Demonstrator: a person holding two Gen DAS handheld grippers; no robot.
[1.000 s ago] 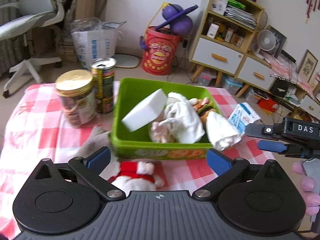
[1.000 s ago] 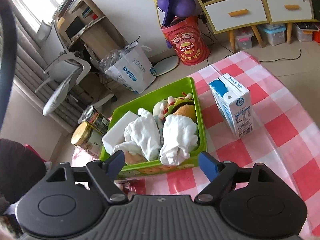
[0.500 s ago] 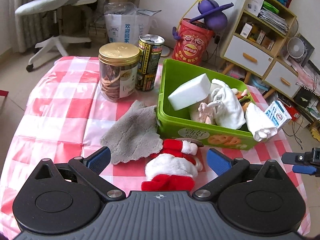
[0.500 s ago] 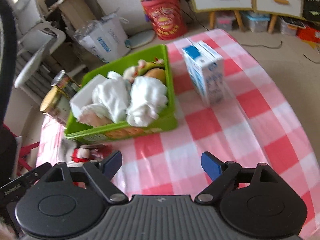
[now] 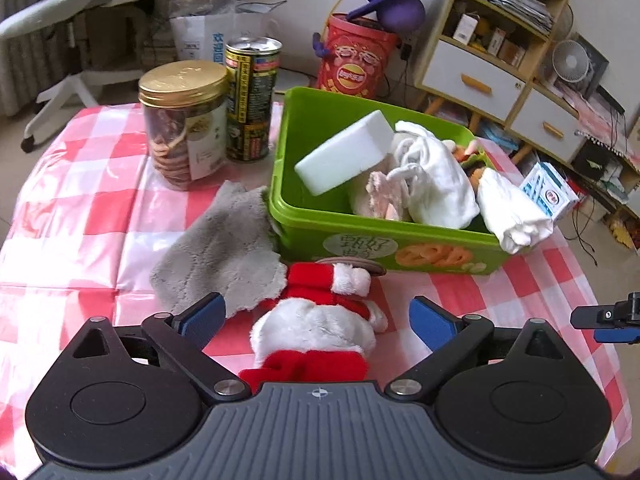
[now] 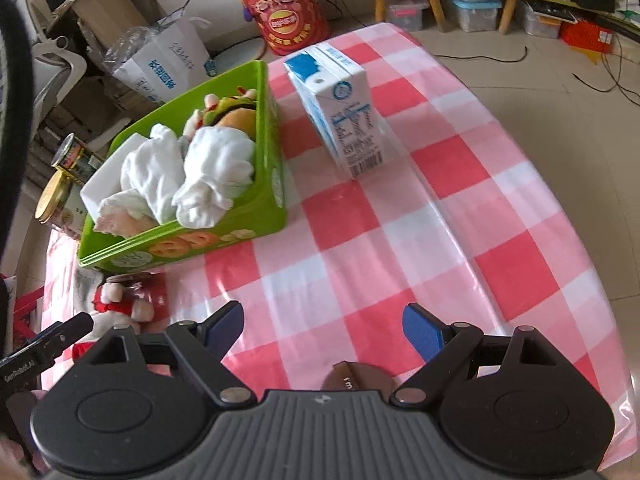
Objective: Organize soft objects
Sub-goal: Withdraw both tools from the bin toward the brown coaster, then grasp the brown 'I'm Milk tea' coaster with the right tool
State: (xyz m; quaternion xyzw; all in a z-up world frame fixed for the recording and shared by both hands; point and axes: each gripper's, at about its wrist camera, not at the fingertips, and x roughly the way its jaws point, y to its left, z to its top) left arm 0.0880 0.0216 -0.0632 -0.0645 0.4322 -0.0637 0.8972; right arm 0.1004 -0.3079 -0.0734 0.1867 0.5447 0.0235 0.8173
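Note:
A green bin (image 5: 400, 246) (image 6: 264, 200) on the red-checked table holds a white sponge block (image 5: 344, 152), white cloths (image 5: 436, 184) (image 6: 216, 168) and a burger plush (image 6: 236, 114). A red and white Santa plush (image 5: 320, 320) (image 6: 120, 300) lies in front of the bin, with a grey cloth (image 5: 220, 248) to its left. My left gripper (image 5: 318, 316) is open, its jaws on either side of the Santa plush. My right gripper (image 6: 322, 328) is open and empty over bare tablecloth, right of the bin.
A gold-lidded cookie jar (image 5: 184, 120) and a dark can (image 5: 250, 100) stand left of the bin. A blue and white milk carton (image 6: 340, 112) (image 5: 550, 190) stands to its right. A brown object (image 6: 352, 376) peeks out under my right gripper. The table edge is close on the right.
My left gripper has moved back and then down toward the Santa plush, which now sits between its jaws. My right gripper has pulled back to the right, away from the bin.

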